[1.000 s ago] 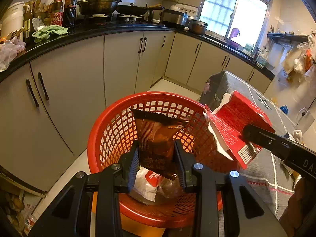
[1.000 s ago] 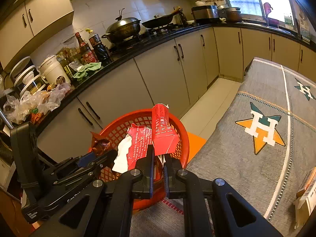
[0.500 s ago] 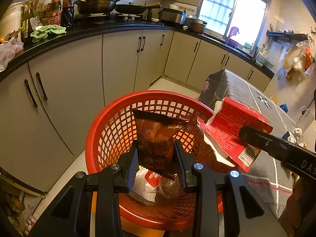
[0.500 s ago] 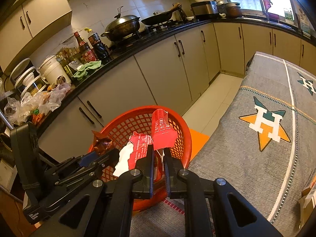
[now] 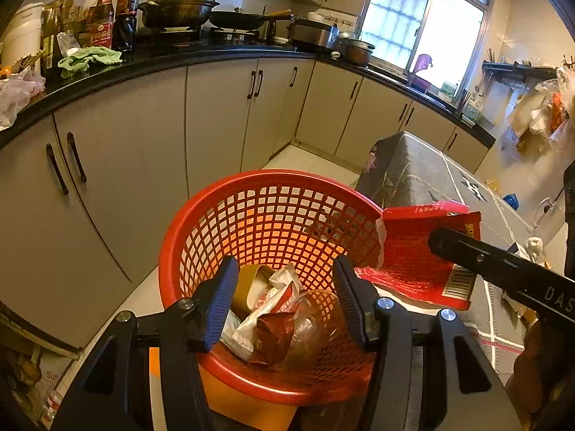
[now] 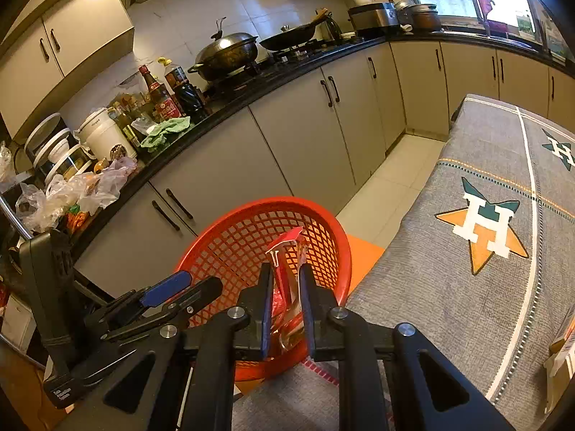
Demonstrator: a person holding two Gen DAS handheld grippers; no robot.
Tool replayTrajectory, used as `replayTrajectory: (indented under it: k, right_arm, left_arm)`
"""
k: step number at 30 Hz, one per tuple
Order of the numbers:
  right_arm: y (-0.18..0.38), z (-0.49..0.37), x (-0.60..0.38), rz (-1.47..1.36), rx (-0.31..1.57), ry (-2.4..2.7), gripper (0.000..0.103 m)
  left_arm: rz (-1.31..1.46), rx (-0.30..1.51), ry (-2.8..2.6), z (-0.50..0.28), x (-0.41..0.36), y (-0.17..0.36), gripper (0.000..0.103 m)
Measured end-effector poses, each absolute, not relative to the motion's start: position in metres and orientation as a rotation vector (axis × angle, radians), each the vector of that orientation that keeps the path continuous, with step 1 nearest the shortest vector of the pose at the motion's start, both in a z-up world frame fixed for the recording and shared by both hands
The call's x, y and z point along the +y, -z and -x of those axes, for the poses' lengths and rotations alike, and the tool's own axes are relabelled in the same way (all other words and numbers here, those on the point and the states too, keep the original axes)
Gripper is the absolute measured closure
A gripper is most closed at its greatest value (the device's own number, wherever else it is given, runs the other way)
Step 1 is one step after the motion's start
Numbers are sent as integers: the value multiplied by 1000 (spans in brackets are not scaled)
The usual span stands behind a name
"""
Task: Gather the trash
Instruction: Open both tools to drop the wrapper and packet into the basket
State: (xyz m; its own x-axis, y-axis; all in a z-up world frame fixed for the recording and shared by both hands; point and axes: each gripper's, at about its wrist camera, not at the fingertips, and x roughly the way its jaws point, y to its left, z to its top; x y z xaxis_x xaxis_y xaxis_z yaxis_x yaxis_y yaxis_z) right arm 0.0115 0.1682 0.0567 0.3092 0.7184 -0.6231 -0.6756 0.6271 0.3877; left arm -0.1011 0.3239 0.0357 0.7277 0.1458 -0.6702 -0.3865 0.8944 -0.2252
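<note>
One red mesh basket point(image 5: 251, 230), holding several wrappers — among them one brown wrapper point(image 5: 271, 336). Left gripper point(image 5: 284, 301): jaws just opened, released, empty above the basket. Right gripper point(image 6: 285, 305): jaws just easing apart, one red packet point(image 6: 287, 287) between them; contact unclear. Packet barcoded, print illegible. Kitchen; grey tablecloth point(image 6: 467, 287) bearing "H" stars.

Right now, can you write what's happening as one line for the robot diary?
left gripper: open, brown wrapper dropped in red basket | right gripper: jaws just opening, red packet between them, over basket
</note>
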Motion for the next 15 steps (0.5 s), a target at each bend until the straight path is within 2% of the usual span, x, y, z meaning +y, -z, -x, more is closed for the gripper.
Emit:
replayTrajectory:
  k: [2,3,4,6,15]
  right_arm:
    - [-58,-9,171,-54,849,-929,85]
    - [-58,-8,170,-55,847,-932,76]
    - [-59,-8,170,-60,848,-941,61]
    - [-61,-6,168,-67,836,-937,51]
    - [-78,1,149,-82,805,-896,51]
  left_arm:
    - [366,693,-305,104,323,-38,50]
    - [367,690,-306,105,323,-39,50]
    - [368,687,-306,106,323,-40,50]
    - [370,683,-311,109,323,-42,50]
    - [349,682,-295,118,310,-49,50]
